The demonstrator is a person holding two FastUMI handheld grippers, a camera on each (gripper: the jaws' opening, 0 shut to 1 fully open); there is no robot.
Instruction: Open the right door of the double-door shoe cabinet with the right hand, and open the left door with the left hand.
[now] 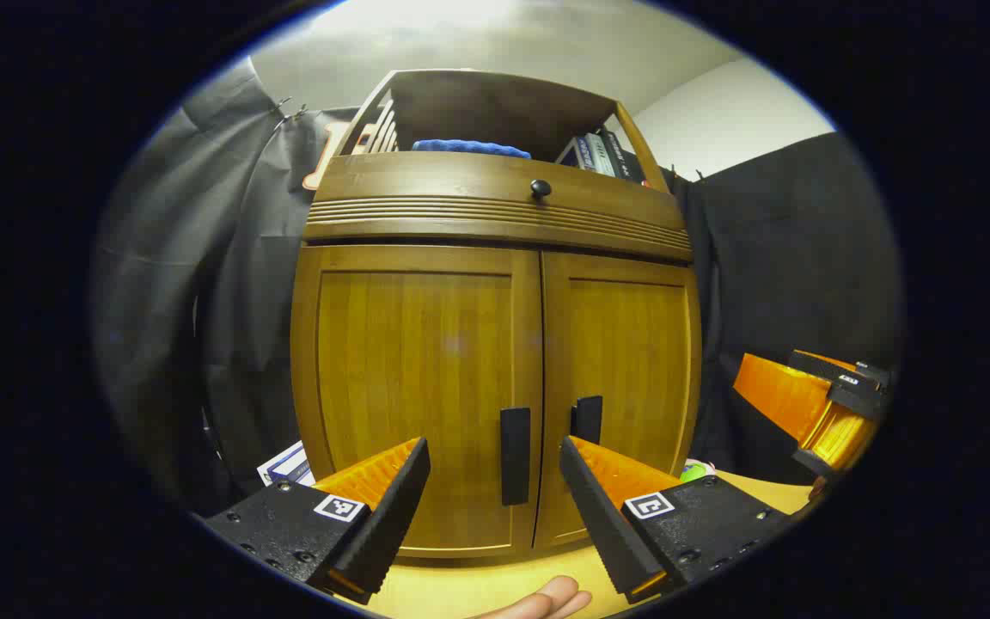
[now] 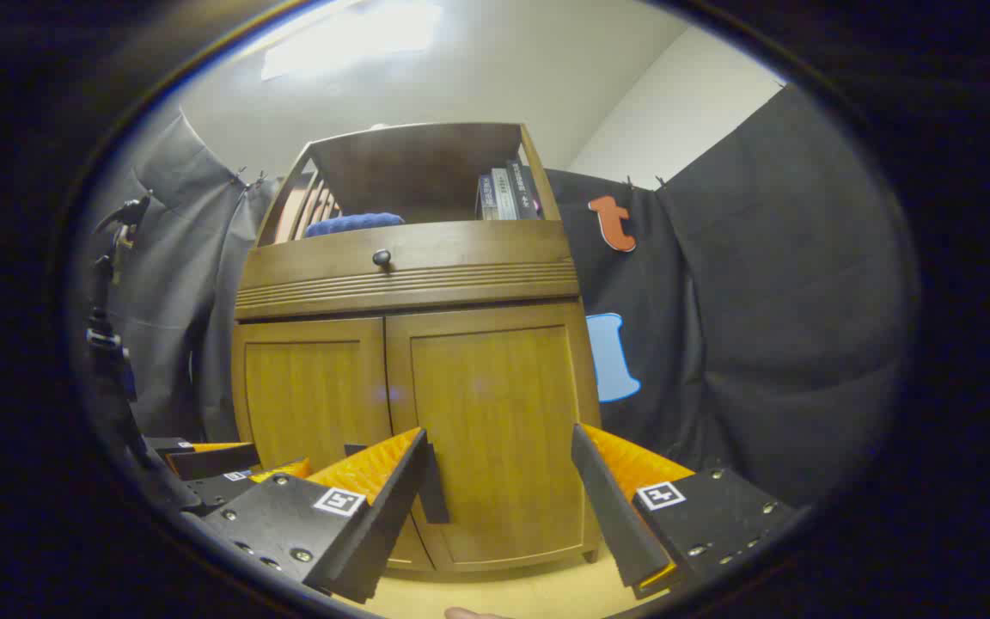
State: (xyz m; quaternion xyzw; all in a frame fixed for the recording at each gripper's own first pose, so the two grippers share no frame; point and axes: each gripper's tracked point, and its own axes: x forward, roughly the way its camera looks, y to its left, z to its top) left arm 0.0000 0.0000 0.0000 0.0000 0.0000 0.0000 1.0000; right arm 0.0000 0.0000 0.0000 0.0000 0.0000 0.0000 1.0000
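- Through the left gripper view, I see my left gripper [image 1: 495, 456] spread apart before the closed shoe cabinet [image 1: 495, 344], its left door handle [image 1: 514, 456] between the fingers.
- Through the right gripper view, my right gripper [image 2: 499, 447] gapes apart, facing the shut right door [image 2: 495, 430].

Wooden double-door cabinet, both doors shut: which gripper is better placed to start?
Left. The left gripper is open with the left door's dark handle between its fingers; the right gripper sits right of the right door's handle.
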